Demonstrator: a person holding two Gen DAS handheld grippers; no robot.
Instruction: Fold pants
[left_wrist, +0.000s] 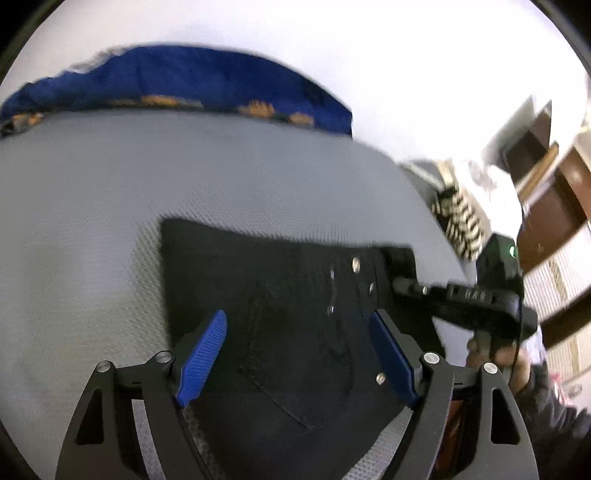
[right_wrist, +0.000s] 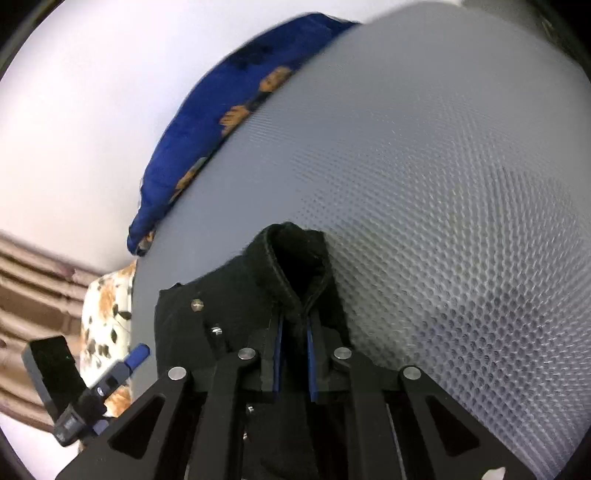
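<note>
Black pants (left_wrist: 295, 295) lie on a grey textured mattress (left_wrist: 110, 221), a back pocket and metal rivets facing up. My left gripper (left_wrist: 297, 354) stands open over the pocket, its blue pads wide apart and the cloth below them. At the right, my right gripper (left_wrist: 400, 286) reaches the pants' corner, a hand (left_wrist: 487, 350) behind it. In the right wrist view my right gripper (right_wrist: 295, 332) is shut on a raised fold of the pants (right_wrist: 221, 314) at the waistband. One blue fingertip (right_wrist: 138, 354) of the left gripper shows at lower left.
A blue cushion with orange print (left_wrist: 177, 85) lies along the mattress's far edge against a white wall. A floral pillow (right_wrist: 107, 306) sits beyond the mattress's left side. Brown wooden furniture (left_wrist: 546, 206) and striped cloth (left_wrist: 461, 221) stand off the right side.
</note>
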